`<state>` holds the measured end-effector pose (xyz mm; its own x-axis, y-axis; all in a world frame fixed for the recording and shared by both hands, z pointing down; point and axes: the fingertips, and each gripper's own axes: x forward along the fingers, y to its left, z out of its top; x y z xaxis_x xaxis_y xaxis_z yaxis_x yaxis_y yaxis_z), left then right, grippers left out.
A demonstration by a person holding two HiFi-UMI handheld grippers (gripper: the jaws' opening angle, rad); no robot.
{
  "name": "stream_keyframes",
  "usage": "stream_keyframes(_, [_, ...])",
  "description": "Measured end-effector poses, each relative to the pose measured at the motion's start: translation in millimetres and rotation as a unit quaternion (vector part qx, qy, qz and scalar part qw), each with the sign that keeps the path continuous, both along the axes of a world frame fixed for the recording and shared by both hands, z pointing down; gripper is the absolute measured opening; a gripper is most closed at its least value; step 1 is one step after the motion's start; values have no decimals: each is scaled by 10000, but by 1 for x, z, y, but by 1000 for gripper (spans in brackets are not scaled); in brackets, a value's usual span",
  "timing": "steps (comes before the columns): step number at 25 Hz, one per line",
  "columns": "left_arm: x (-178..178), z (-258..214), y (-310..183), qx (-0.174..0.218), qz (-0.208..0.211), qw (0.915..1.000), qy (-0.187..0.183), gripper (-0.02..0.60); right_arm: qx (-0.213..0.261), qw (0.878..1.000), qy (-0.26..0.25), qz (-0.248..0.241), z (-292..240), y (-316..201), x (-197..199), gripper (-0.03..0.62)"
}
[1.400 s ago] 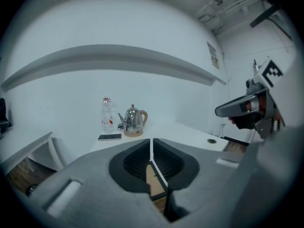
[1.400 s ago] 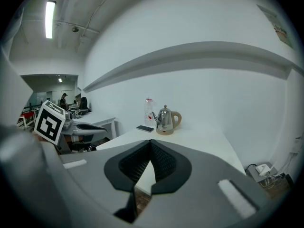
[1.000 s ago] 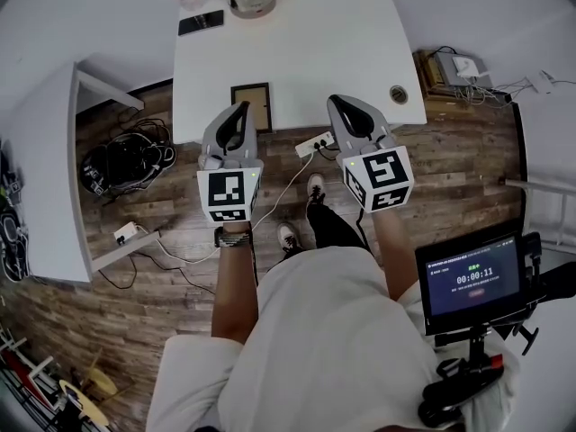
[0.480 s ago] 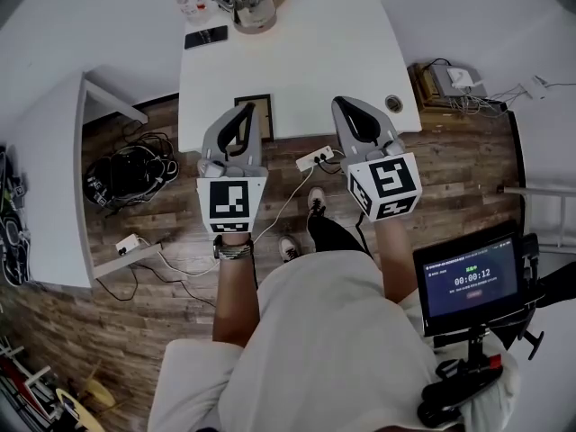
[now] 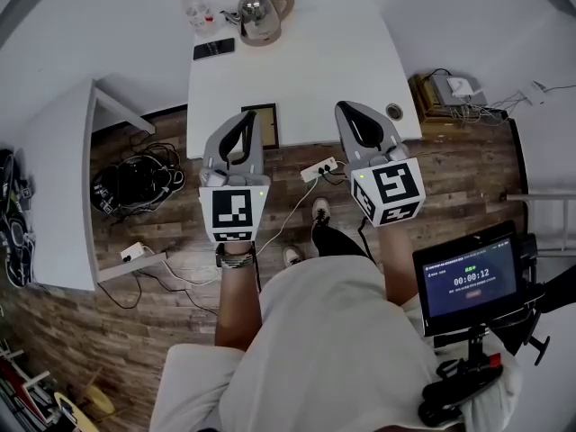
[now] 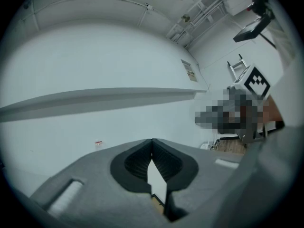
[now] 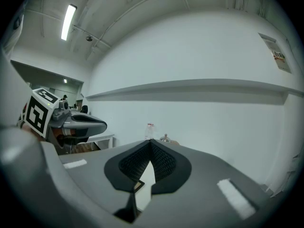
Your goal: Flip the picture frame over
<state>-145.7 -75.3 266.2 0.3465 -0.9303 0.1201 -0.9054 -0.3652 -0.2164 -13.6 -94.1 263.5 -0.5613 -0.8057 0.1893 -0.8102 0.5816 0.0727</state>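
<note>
The picture frame [image 5: 267, 124], dark-rimmed with a brownish face, lies flat near the front edge of the white table [image 5: 306, 61]. My left gripper [image 5: 246, 113] hovers over the table edge just left of the frame, covering its left side; its jaws are shut and hold nothing [image 6: 152, 139]. My right gripper [image 5: 345, 106] hangs to the right of the frame, apart from it, jaws also shut and empty [image 7: 151, 140]. A corner of the frame [image 7: 137, 185] shows through the gap below the right jaws. Both grippers point nearly level toward the far wall.
At the table's far end stand a kettle [image 5: 256, 14], a phone [image 5: 214, 49] and a small bottle [image 5: 191, 3]. A round grommet [image 5: 394, 112] sits near the right corner. A power strip [image 5: 317, 169] and cables lie on the wood floor. A second white desk [image 5: 54, 196] stands at left.
Both grippers have risen a little, still shut. In the head view the left gripper now overlaps the frame's left side, where before the frame lay in full view between the tips.
</note>
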Motion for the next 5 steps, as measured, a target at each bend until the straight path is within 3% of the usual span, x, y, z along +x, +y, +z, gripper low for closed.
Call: stream_keyframes(5, [-10,-5,1,10,-32,10000,2,3,1,10000,48,6,-3,1,-4,2])
